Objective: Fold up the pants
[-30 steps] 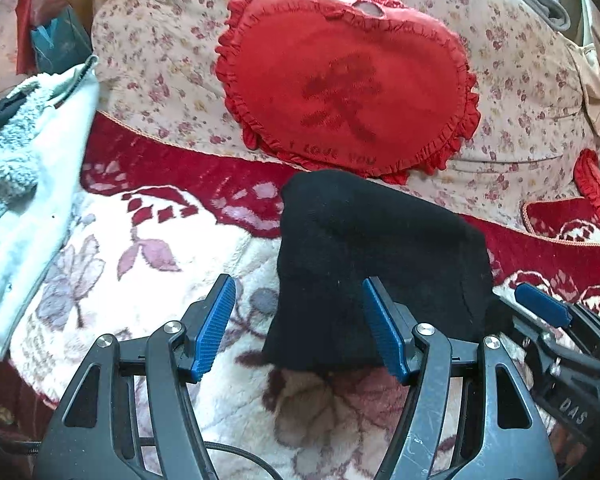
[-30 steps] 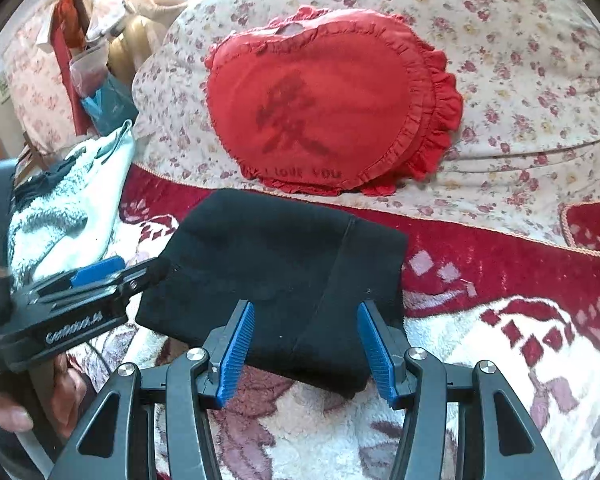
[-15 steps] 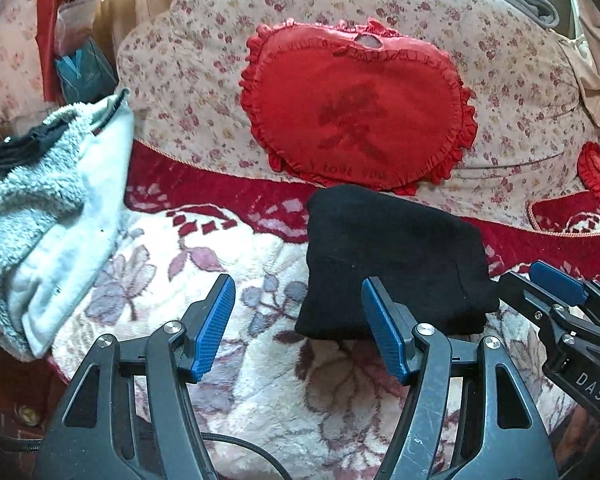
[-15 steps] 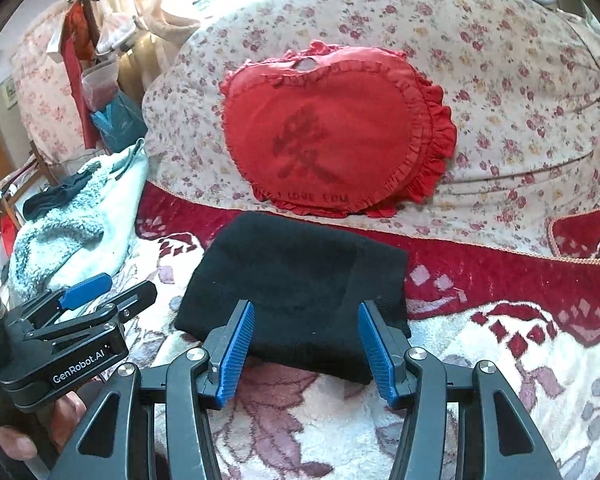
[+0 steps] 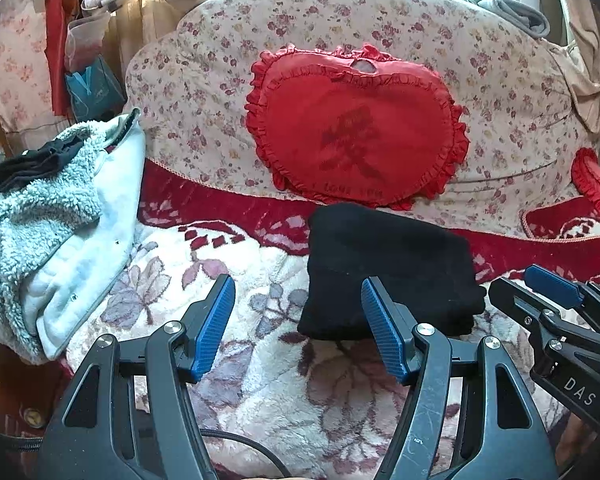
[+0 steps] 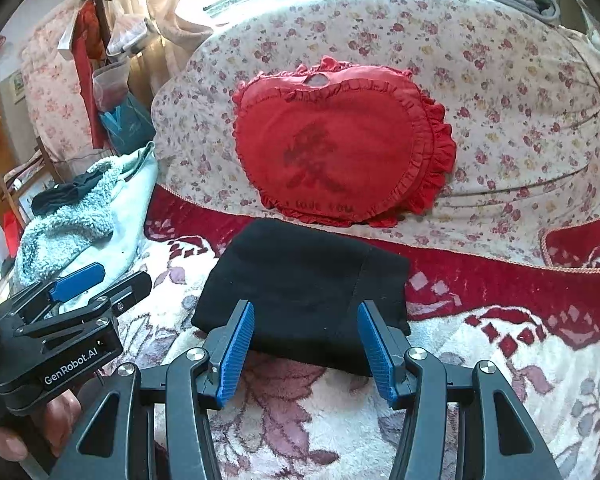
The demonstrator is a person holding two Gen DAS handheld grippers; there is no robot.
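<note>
The black pants (image 5: 387,264) lie folded into a compact rectangle on the floral blanket, also seen in the right wrist view (image 6: 307,284). My left gripper (image 5: 298,328) is open and empty, pulled back in front of the pants' left near corner. My right gripper (image 6: 305,354) is open and empty, just short of the pants' near edge. Each gripper shows in the other's view: the right one (image 5: 539,292) at the pants' right, the left one (image 6: 96,284) at their left.
A red heart-shaped pillow (image 5: 355,140) leans on the flowered sofa back (image 5: 511,92) behind the pants. A pale fleece garment (image 5: 56,224) is piled at the left. The white and red floral blanket (image 5: 260,380) covers the seat. A second red cushion (image 5: 595,188) sits far right.
Both grippers have drawn back and up from the folded pants, so more of the room shows. The pants lie still. Both grippers stay open.
</note>
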